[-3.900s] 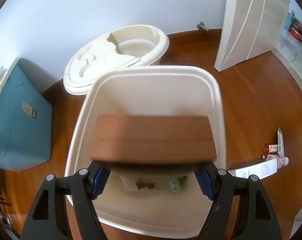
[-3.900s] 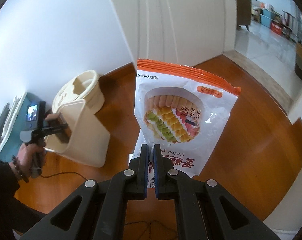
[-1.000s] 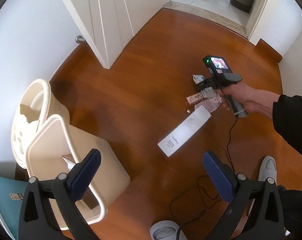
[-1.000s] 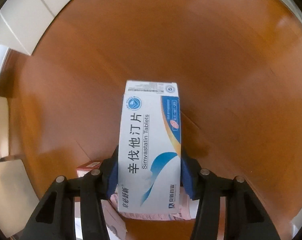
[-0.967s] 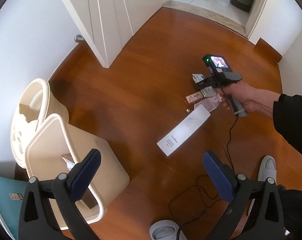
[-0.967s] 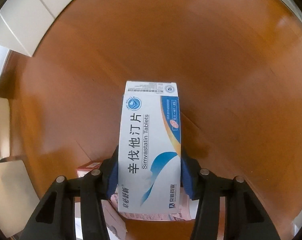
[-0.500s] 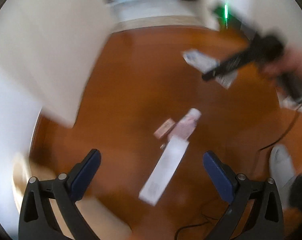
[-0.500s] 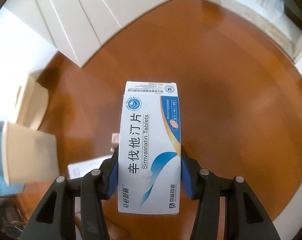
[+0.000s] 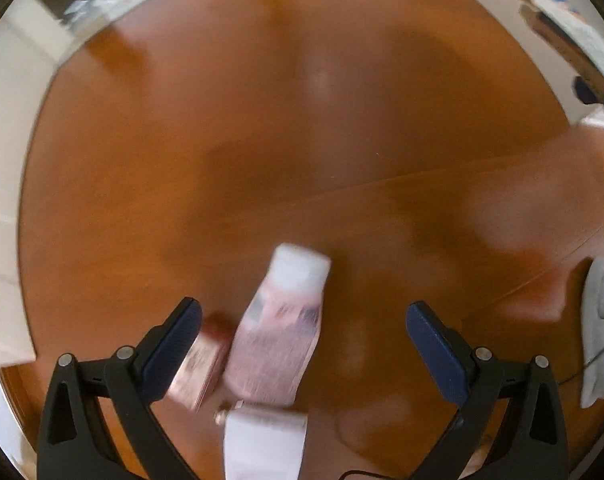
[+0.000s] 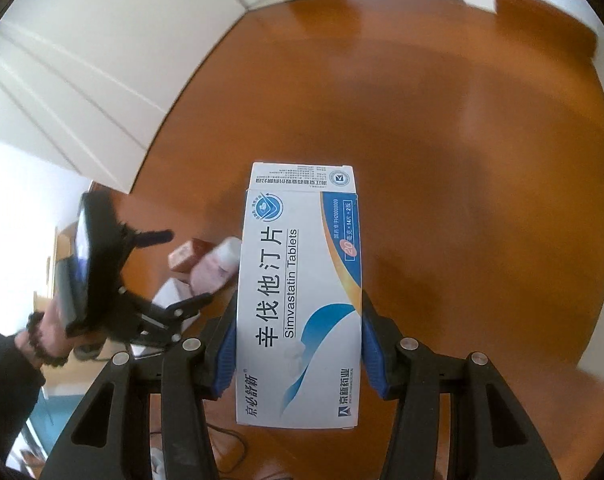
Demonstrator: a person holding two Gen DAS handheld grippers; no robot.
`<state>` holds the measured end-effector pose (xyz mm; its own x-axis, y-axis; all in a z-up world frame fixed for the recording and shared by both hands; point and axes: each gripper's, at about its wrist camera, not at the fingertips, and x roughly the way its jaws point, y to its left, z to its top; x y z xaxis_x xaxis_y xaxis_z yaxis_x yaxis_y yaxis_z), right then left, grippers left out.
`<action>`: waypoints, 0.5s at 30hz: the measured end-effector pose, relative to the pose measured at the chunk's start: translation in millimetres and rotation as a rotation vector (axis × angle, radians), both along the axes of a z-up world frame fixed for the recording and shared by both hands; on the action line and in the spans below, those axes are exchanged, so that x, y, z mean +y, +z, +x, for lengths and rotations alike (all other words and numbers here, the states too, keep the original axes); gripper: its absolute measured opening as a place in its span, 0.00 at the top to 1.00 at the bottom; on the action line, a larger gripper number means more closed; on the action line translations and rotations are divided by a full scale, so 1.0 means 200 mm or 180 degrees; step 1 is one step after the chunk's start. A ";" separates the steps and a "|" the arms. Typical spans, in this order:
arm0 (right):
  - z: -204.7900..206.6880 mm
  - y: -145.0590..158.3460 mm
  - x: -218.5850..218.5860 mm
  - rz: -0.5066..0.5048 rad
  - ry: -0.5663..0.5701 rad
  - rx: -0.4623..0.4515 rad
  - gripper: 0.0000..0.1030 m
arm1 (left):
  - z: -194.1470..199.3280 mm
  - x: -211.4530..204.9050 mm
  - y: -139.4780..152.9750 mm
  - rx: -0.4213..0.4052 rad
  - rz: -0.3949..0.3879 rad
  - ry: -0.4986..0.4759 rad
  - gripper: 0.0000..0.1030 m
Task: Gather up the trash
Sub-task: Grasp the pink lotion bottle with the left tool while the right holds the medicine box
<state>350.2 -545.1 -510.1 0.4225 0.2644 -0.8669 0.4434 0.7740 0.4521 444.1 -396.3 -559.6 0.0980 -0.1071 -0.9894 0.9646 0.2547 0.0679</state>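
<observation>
Two jaws of the right gripper (image 10: 298, 344) clamp the tablet box (image 10: 302, 300).

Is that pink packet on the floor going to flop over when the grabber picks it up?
Probably a bit. The pink packet lies flat on the wooden floor and looks like a thin soft pouch, so it would likely sag. It looks light. The picture is blurred, so that is a guess. The open left gripper straddles it, apparently not touching.
</observation>
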 end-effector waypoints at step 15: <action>-0.20 0.08 -0.14 0.0060 -0.0159 -0.0158 0.48 | 0.06 -0.08 -0.19 0.0258 0.0228 0.0110 0.56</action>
<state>310.8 -572.7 -494.2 0.4780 0.2579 -0.8396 0.4580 0.7425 0.4888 456.0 -411.9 -597.6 0.0196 -0.0337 -0.9992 0.9584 0.2852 0.0092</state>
